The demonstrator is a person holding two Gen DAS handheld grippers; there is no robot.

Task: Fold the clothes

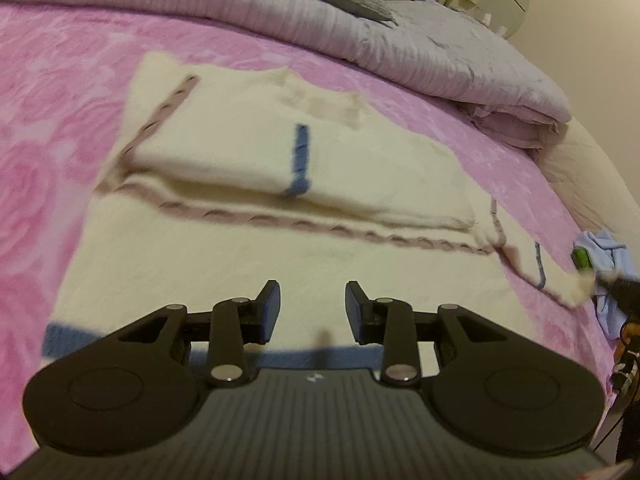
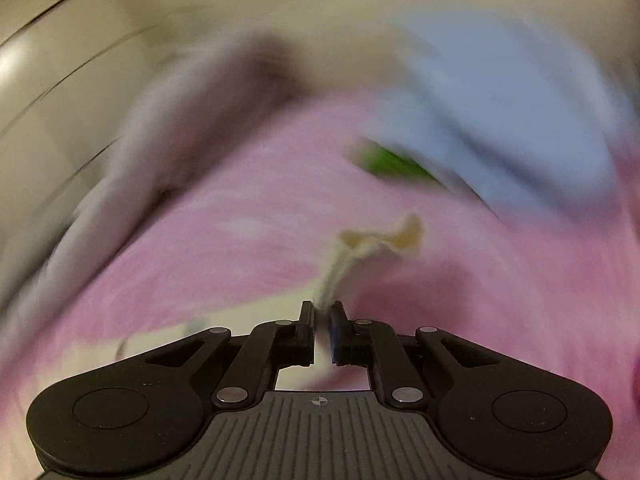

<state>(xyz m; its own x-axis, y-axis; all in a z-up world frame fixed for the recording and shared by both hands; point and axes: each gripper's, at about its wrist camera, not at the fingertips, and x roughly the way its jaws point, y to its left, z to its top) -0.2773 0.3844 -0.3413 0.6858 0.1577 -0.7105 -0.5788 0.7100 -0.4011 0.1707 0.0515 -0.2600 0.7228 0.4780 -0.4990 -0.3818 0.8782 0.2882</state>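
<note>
- The cream knitted garment with mauve scalloped trim and blue stripes (image 1: pixel 248 264) is lying flat on the pink rose-patterned plush blanket (image 1: pixel 52 128), pretty much in the middle of the left wrist view. Its far part is already doubled over onto itself, so there's a thicker folded slab on top and a single layer below it.
- The near edge of the garment runs under the left gripper (image 1: pixel 313 306), so I can't see where that hem actually ends. One narrow end trails off to the right, toward the frame edge.
- Left gripper hangs just above the near single layer with its jaws partly apart and nothing between them, only cloth underneath.
- Right gripper (image 2: pixel 322 320) has its jaws pinched down on a thin cream strip of the garment, which sticks out forward past the fingertips and flares at the end.
- Room to move: bare pink blanket on the left of the garment and a band of it along the far side. Beyond that, a bunched-up lilac ribbed quilt (image 1: pixel 360 32) walls off the far edge.
- Right side is tighter: a crumpled light blue cloth (image 1: pixel 612 268) with a small green thing (image 1: pixel 580 258) beside it sits near the garment's trailing end.
- Right wrist view is badly smeared, so the blue and green are just blobs and I can't tell what the green thing is.
</note>
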